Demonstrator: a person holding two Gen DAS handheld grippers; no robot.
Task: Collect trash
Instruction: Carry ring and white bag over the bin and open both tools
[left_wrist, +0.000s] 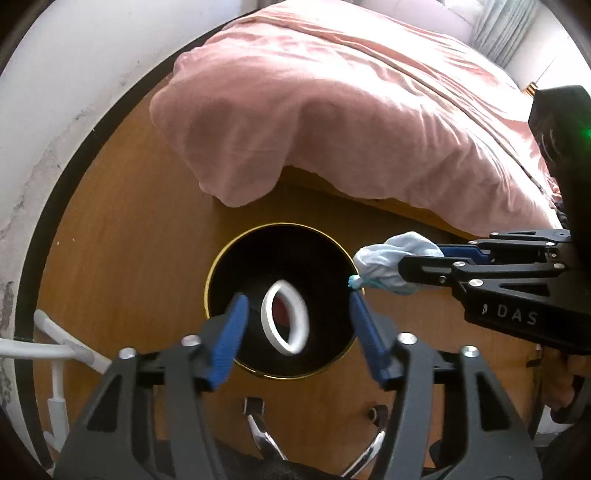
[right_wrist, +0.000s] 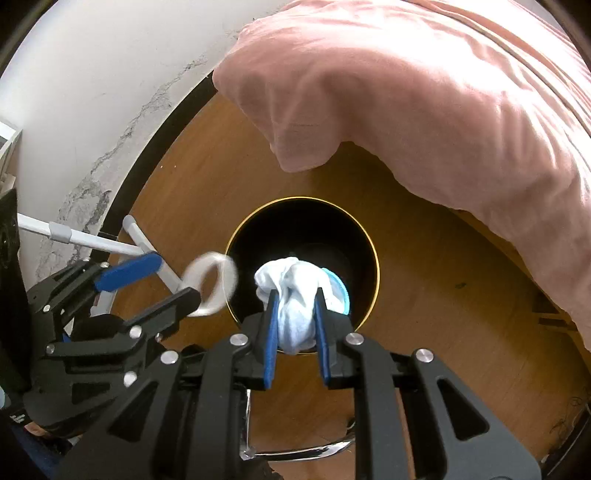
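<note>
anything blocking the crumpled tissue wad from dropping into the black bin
Nothing visible does. The right gripper holds the tissue wad over the open mouth of the black bin. The white ring, loose between the left gripper's open jaws, is beside the wad, not under it.

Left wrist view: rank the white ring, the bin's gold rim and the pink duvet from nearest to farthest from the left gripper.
1. White ring: between the open fingers of the left gripper, over the bin's mouth.
2. Bin's gold rim: just beyond and below.
3. Pink duvet: farthest, hanging off the bed behind.
</note>
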